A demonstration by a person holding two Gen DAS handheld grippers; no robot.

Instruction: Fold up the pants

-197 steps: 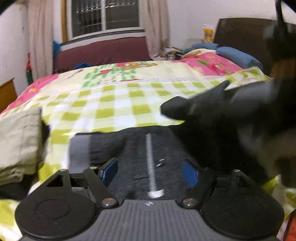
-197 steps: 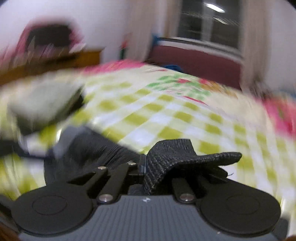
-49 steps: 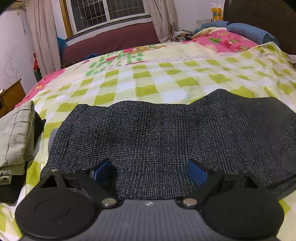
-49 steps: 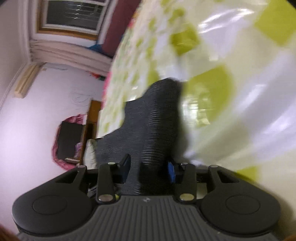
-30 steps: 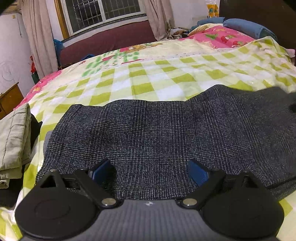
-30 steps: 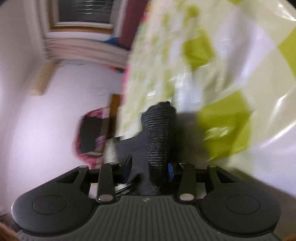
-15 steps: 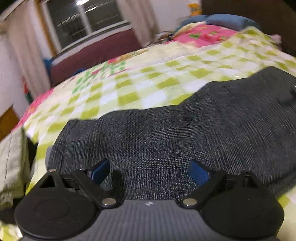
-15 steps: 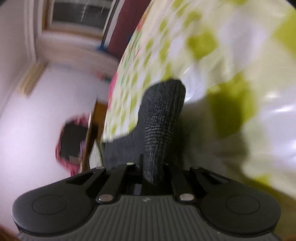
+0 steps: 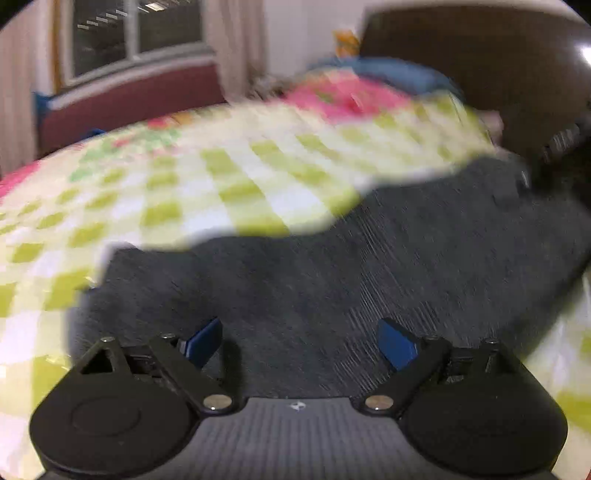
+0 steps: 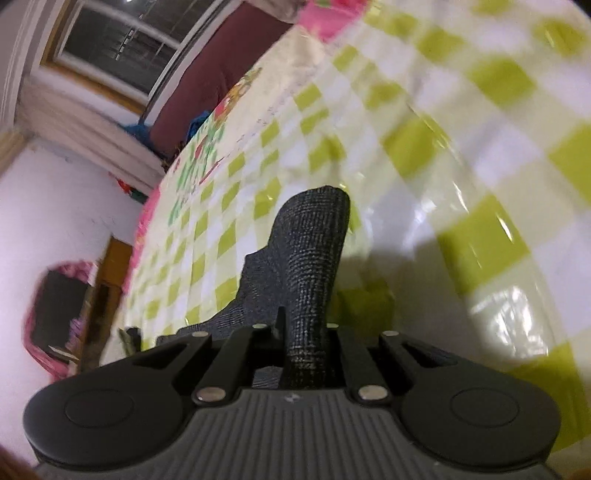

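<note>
Left view: left tongs [image 9: 299, 341] spread, empty, over pants [image 9: 332, 266] spread across lower frame on bed [image 9: 184, 192].
Right view: right tongs [image 10: 291, 332] pinching pants [image 10: 310, 258] edge, centre frame, raised.
Progress: probably mid-fold, not finished.

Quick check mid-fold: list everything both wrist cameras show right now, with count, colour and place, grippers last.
pants: one, dark grey weave, spread on the bed; one end bunched upright in the right wrist view.
bedspread: one, yellow-green and white check, pink at the far end, under the pants.
window: one, dark panes, far wall.
headboard: one, dark brown, right of the bed.
left gripper: one, black with blue fingers, open over the pants.
right gripper: one, black, shut on the pants.
</note>
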